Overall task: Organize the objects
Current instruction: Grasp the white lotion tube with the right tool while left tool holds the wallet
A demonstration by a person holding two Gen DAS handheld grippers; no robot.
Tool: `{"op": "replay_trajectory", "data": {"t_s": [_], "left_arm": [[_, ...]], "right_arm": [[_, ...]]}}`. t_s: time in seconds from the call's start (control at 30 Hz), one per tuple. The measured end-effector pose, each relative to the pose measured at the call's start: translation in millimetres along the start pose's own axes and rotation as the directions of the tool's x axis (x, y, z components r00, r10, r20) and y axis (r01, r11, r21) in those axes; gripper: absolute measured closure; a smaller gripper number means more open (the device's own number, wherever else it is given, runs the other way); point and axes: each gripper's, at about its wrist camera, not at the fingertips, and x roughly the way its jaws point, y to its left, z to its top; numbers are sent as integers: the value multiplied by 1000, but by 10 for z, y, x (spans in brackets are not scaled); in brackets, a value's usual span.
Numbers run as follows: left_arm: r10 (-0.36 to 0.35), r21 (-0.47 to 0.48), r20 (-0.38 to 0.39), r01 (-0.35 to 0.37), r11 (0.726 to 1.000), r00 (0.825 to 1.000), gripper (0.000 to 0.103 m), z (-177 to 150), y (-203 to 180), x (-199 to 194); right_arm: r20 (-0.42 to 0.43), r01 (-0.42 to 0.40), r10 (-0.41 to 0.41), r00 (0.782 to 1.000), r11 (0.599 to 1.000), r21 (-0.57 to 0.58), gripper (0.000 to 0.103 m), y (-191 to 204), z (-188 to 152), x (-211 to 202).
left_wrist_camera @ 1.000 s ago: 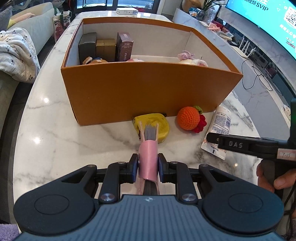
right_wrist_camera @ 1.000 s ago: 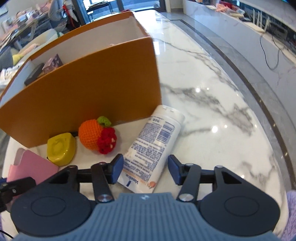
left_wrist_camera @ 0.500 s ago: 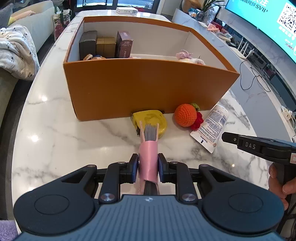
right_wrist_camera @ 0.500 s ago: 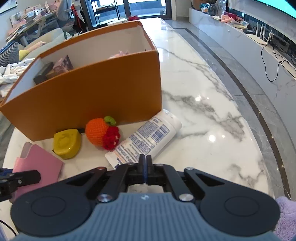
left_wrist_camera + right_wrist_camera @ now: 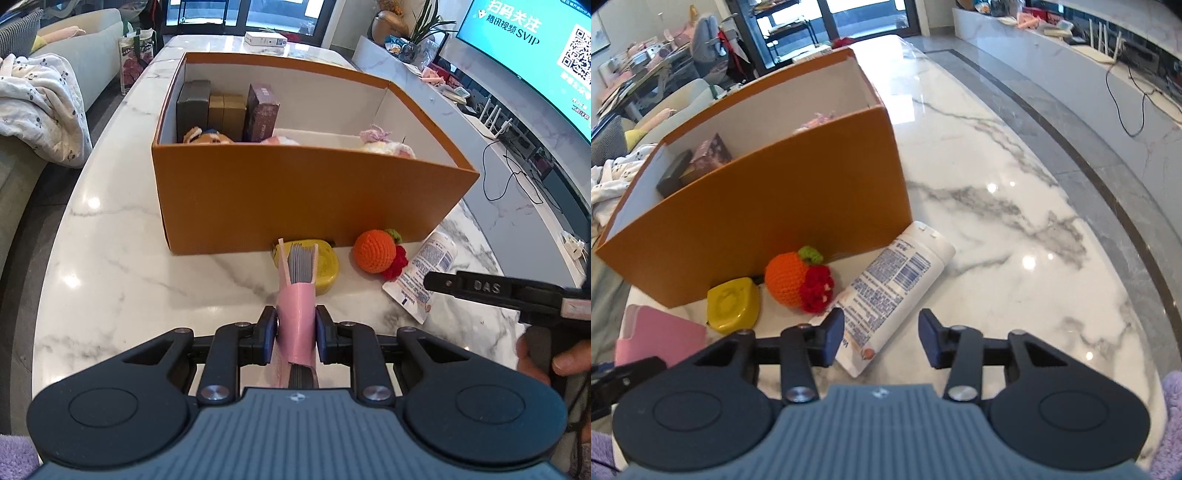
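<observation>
**A:** ok so near end first. left gripper [image 5: 296, 334] is clamped on the pink card holder [image 5: 297, 302], held edge-up above the table [image 5: 110, 258], grey cards poking out the top. right gripper [image 5: 881, 338] is wide open w/ the tube [image 5: 892, 291] tail sitting btwn the pads, nothing squeezed yet.

**B:** and past that?

**A:** yellow case [image 5: 325, 262] + crochet orange [image 5: 375, 251] right against the box [image 5: 295, 199] front wall. box already has small cartons and plush stuff inside.

**B:** what goes wrong from here imo?

**A:** cards could slide out if the holder tips on the way over the box wall. also the tube's soft and lying at an angle, so a grab at the crimped tail prob lets it droop or slip out.

**B:** vs half a sec ago?

**A:** right one was fully closed then, now it's spread. left view sits higher, you see more of the box inside.
</observation>
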Motion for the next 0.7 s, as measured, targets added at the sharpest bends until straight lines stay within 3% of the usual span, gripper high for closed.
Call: {"op": "replay_trajectory", "data": {"t_s": [0.17, 0.27, 0.37, 0.57, 0.7], "left_arm": [[5, 10, 2, -5, 1000, 1000, 78, 52, -25, 5], [11, 12, 4, -11, 1000, 1000, 78, 83, -26, 3], [13, 16, 3, -13, 1000, 1000, 78, 109, -34, 12], [8, 23, -2, -8, 1000, 1000, 78, 108, -92, 40], [5, 24, 2, -5, 1000, 1000, 78, 100, -96, 33]], "right_arm": [[-30, 10, -8, 1000, 998, 65, 50, -36, 99, 201], [-12, 32, -31, 999, 998, 45, 45, 46, 137, 233], [0, 79, -79, 997, 997, 1, 43, 149, 165, 273], [32, 97, -94, 995, 988, -118, 42, 260, 106, 297], [2, 54, -54, 999, 992, -112, 67, 183, 80, 203]]}}
